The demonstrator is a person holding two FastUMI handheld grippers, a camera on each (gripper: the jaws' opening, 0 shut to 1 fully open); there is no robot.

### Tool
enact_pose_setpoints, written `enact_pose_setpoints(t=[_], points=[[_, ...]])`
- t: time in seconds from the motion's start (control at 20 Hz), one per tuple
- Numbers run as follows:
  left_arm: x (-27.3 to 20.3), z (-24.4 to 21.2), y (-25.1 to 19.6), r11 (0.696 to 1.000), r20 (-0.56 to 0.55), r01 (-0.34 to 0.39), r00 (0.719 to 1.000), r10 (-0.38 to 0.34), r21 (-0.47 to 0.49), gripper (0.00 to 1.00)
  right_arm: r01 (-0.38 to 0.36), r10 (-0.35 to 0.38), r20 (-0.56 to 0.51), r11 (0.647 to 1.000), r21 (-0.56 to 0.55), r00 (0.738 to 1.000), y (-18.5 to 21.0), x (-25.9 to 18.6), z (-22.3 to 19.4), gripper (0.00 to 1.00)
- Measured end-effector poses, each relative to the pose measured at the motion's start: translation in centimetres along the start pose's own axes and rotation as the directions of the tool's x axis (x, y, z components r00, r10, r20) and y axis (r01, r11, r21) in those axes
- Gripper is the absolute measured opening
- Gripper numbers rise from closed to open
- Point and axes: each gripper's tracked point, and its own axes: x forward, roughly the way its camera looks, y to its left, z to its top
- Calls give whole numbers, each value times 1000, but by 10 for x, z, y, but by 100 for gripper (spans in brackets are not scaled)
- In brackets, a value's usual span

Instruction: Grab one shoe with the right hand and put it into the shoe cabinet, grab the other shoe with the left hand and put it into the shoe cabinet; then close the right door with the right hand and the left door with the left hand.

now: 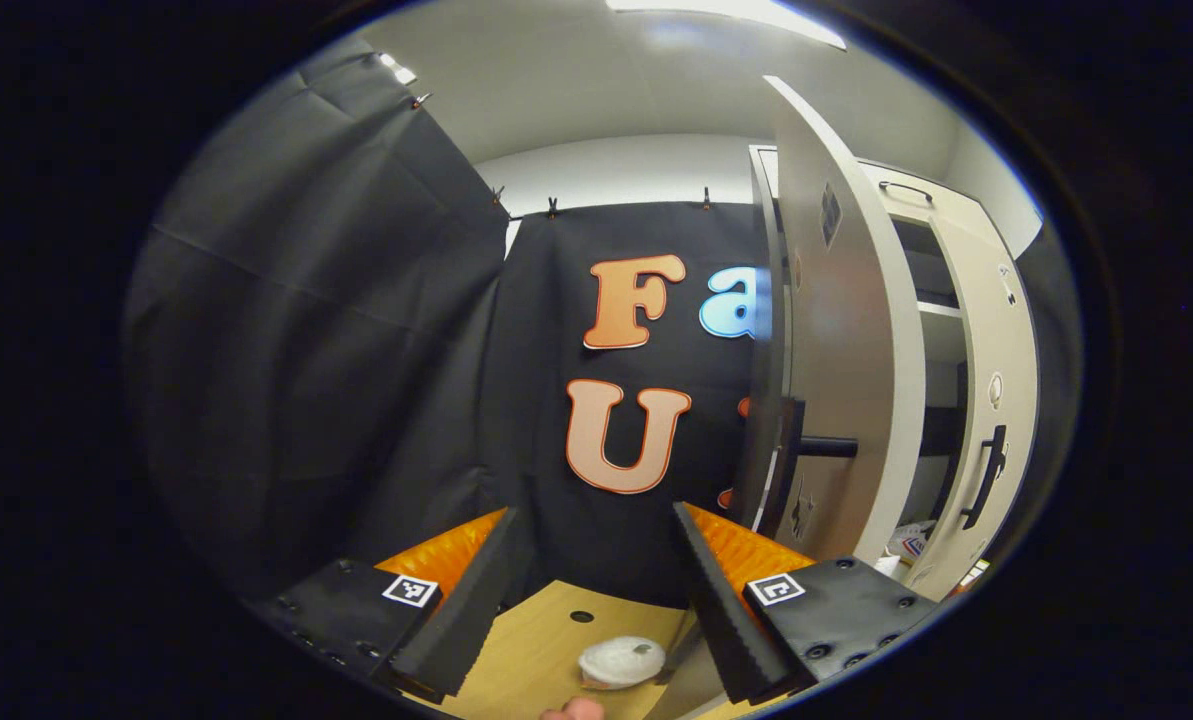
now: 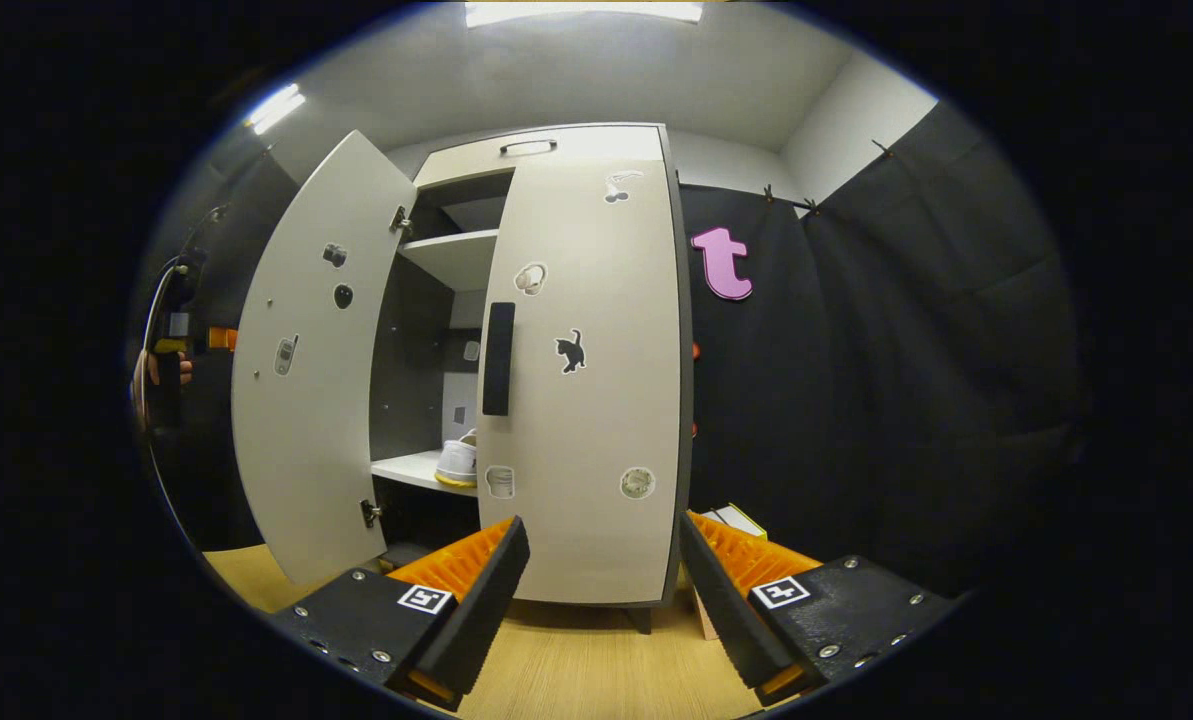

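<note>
The shoe cabinet (image 2: 556, 150) stands ahead in the right gripper view. Its right door (image 2: 586, 400) lies across the right half, with a dark handle (image 2: 498, 358). The left door (image 2: 306, 380) is swung wide open. A white shoe (image 2: 456, 462) sits on the lower shelf, partly hidden by the right door. My right gripper (image 2: 601, 590) is open and empty, a short way in front of the right door. My left gripper (image 1: 591, 600) is open and empty, left of the open left door (image 1: 846, 350), whose handle (image 1: 821, 447) juts out. The left gripper (image 2: 168, 340) and its hand also appear beyond that door.
A round white object (image 1: 621, 660) lies on the wooden floor (image 1: 546, 640) just below my left fingers. A small box (image 2: 736, 520) sits on the floor right of the cabinet. Black cloth walls close in both sides. An upper shelf (image 2: 451, 255) is bare.
</note>
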Motion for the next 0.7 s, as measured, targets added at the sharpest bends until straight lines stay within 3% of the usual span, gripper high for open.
enact_pose_setpoints(t=[0.15,0.2,0.3,0.45,0.7], points=[[0,2,-1,1000,16,-6,1000,5,21,94,10,-10,-5,1000,-2,1000,-6,2,1,93],[0,2,-4,999,21,3,1000,-3,34,99,10,-10,-3,1000,5,1000,-6,1,3,93],[-3,6,-10,998,29,22,999,-23,58,94,13,-13,5,1000,14,1000,-8,2,7,93],[-7,9,-24,996,29,39,999,-42,78,94,9,-10,11,1000,20,1000,-7,1,9,93],[-19,4,-69,990,6,136,991,-137,42,89,8,-8,0,1000,22,1000,-9,-4,6,93]])
